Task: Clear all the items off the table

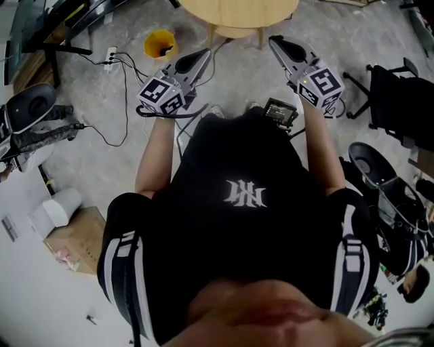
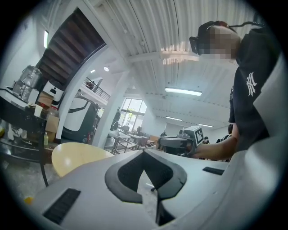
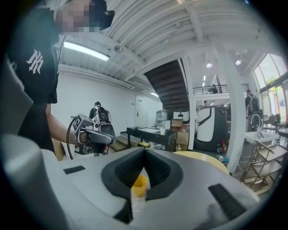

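The concrete floor (image 1: pixel 102 169) fills most of the head view, with the person's black shirt (image 1: pixel 244 203) taking up the middle. A round pale wooden table (image 1: pixel 237 13) is cut off by the top edge, so only its near rim is shown. No item can be seen on that strip, and whether anything lies further in cannot be told.

The left gripper (image 1: pixel 203 54) and the right gripper (image 1: pixel 274 42) are held out in front of the body, near the table's rim and pointed toward it, well apart from each other. A yellow container (image 1: pixel 160 44) stands on the floor just left of the table, beyond the left gripper. It is also glimpsed low between the right gripper's fingers (image 3: pixel 159 173), though far off and not held.

In both gripper views the fingers are pressed together at the tips and nothing is pinched; the left gripper's fingers (image 2: pixel 126 173) frame only floor.

The step in hand is judged to be the approach. It would be done well if the table top were first brought fully into view, one item chosen, and the nearer gripper's fingers spread before it is lowered. The yellow container is possibly the drop place.
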A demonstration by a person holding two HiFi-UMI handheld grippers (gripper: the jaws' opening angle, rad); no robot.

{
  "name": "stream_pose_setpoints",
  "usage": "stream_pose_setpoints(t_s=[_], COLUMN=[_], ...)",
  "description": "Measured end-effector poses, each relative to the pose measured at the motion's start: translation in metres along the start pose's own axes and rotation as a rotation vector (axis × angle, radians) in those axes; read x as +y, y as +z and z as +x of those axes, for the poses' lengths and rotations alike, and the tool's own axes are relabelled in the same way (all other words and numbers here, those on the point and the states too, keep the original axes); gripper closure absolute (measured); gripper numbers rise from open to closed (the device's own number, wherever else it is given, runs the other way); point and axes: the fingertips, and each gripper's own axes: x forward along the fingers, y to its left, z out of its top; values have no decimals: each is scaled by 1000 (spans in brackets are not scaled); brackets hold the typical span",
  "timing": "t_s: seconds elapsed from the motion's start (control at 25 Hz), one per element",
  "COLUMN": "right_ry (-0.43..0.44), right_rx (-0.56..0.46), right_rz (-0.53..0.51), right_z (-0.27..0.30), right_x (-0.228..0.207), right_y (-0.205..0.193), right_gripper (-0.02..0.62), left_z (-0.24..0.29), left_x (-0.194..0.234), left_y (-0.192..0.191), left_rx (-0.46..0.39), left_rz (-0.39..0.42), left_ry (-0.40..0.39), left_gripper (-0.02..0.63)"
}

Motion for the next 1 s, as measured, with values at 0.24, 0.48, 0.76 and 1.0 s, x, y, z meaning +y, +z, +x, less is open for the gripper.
stream_pose_setpoints(t_s=[0.24, 0.48, 0.76, 1.0], right_ry=[85, 132, 198, 237], right_rx=[-29, -25, -52, -47], right_rz=[62, 97, 102, 135], right_z=[-10, -36, -42, -56], right_x=[-13, -42, -51, -61], right_y=[3, -8, -4, -20], right_gripper=[591, 591, 591, 591], left_z=[25, 55, 62, 79], left_x=[-13, -36, -48, -64], left_y=[6, 13, 11, 4], left_rx=[5, -4, 7, 33], left_rz=[-6, 6, 0, 13], left_ry=[18, 53, 122, 160], left_gripper=[597, 597, 597, 597])
